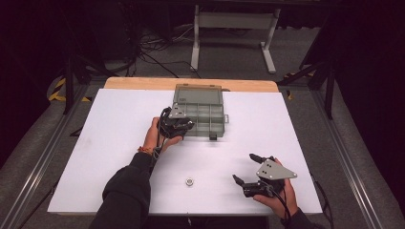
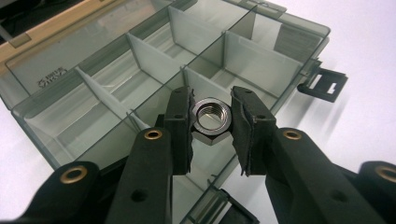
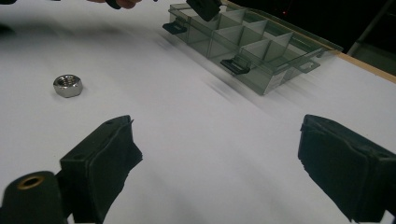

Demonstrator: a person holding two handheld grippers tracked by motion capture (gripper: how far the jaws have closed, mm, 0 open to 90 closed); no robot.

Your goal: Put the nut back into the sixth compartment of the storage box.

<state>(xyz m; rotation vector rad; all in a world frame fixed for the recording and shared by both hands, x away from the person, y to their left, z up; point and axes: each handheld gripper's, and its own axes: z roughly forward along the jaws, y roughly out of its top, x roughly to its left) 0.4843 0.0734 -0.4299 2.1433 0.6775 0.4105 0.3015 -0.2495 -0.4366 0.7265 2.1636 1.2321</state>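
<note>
The left gripper [image 1: 184, 125] pinches a steel nut [image 2: 212, 116] between its jaws, holding it over a compartment at the near left corner of the open grey divider box [image 1: 203, 102]. A second nut [image 1: 189, 182] lies loose on the white table [image 1: 119, 124], nearer the person. The right gripper [image 1: 244, 168] hovers low over the table with its jaws spread wide and empty.

dark sleeves [image 1: 125, 191], black brass-riveted hand-held gripper [image 2: 212, 126]
</note>
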